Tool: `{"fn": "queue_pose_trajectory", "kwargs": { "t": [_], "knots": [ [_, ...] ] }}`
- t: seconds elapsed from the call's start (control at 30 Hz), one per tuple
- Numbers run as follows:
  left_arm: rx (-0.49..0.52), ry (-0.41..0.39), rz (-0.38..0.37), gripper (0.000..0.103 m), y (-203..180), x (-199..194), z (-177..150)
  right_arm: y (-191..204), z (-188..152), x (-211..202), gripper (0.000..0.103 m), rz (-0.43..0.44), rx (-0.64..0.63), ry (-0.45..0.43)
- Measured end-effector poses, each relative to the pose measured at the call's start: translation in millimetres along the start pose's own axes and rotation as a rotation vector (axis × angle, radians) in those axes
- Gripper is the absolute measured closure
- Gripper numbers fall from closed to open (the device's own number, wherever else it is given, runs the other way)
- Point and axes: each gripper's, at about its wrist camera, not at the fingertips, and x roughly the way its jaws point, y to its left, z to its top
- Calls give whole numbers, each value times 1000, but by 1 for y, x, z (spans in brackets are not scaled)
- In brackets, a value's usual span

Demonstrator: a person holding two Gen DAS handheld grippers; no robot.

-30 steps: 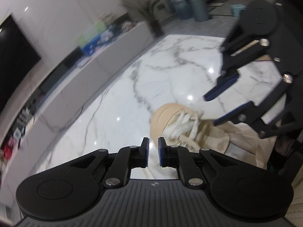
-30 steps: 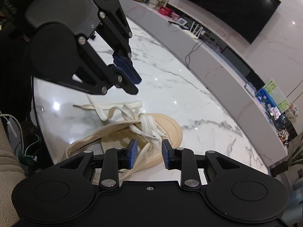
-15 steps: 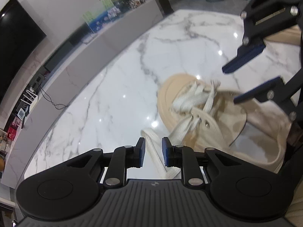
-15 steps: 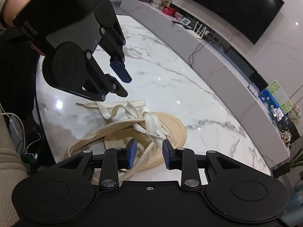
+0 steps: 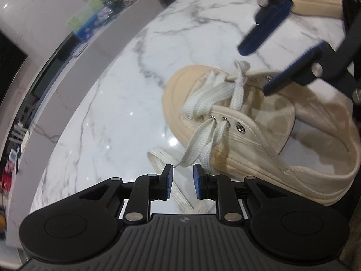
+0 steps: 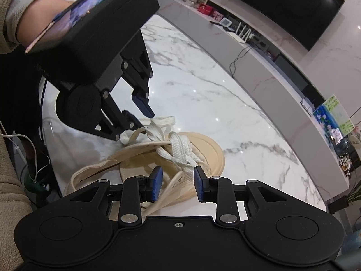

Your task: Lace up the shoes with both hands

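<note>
The left gripper (image 5: 182,181) has been lowered, jaws apart, to the flat white shoelace (image 5: 198,144) of the beige canvas shoe (image 5: 259,140), while the right gripper (image 6: 176,184) is held parted above the crossed lacing, presumably to catch it.

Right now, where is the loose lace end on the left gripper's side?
In the left wrist view, the lace end lies on the marble table between the open left gripper and the shoe.
</note>
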Motion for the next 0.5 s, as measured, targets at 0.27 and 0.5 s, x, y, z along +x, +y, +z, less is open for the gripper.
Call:
{"fn": "queue_pose_trajectory", "kwargs": {
  "t": [0.27, 0.5],
  "knots": [
    [123, -65, 60, 72, -5, 10, 2, -3, 0, 7, 76, 15, -2, 16],
    [88, -99, -3, 95, 3, 8, 6, -4, 2, 9, 76, 23, 10, 14]
  ]
}}
